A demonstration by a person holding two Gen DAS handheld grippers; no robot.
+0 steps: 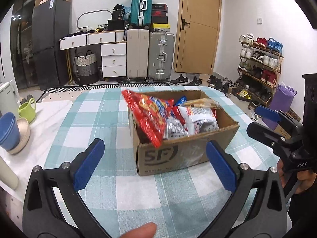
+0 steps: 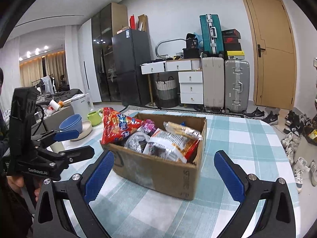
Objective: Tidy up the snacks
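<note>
On the checked tablecloth (image 1: 122, 198), toward the table's far edge, the cardboard box (image 1: 174, 158) sat upright with its flaps open and snack packets heaped inside. A large red snack bag (image 1: 152, 117) leaned out over the box's left rim, its top corner well above the cardboard. Beside it lay silver-and-white packets (image 1: 198, 119), and a long clear-wrapped packet (image 2: 182, 130) rested across the far side of the box.

You held your left gripper (image 1: 155, 164) just short of the box's near wall, its blue pads (image 1: 89, 164) spread wide apart and nothing between them; the pads did not touch the box. Your right gripper (image 2: 164, 174) faced the box's other near corner in the same way, jaws fully spread, empty, clear of the cardboard. In the left wrist view your right gripper also showed at the right edge, off the table's right side, with your hand (image 1: 301, 180) on its handle.

At the table's left edge stood stacked blue bowls (image 1: 8, 129) on a cream plate (image 1: 22, 136), with a green cup (image 1: 27, 109) just behind them, all well apart from the box.
</note>
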